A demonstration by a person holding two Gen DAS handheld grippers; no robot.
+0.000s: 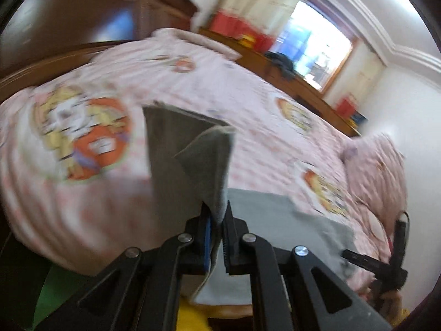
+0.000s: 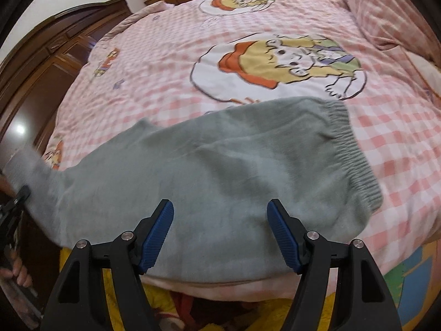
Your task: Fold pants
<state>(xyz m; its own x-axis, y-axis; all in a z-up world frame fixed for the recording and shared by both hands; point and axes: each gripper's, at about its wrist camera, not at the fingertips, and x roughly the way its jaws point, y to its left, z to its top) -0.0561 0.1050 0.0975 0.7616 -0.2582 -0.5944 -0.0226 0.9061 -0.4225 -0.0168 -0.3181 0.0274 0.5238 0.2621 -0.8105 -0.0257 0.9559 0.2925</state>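
Both tongs are over the bed. Left tongs (image 1: 217, 220) are squeezed tight on the end of one leg of the grey pants (image 2: 220, 165), and that bit of cloth hangs up off the bed, folded over itself (this view is quite blurry). Right tongs (image 2: 220, 229) are wide apart and hold nothing. Their blue pads (image 2: 158, 237) float just above the pants, near the front edge of the bed.

Most of the pants lie flat on the pink checked blanket (image 2: 165, 69), close to the front edge. The stretchy waistband (image 2: 355, 154) is on the right side. The legs run off to the left, up to where the left tongs grip them. Behind the pants there is a big cartoon picture (image 2: 278, 66) on the blanket. A pink pillow (image 2: 386, 8) sits at the far right. A dark wooden wardrobe (image 2: 55, 55) stands on the left.
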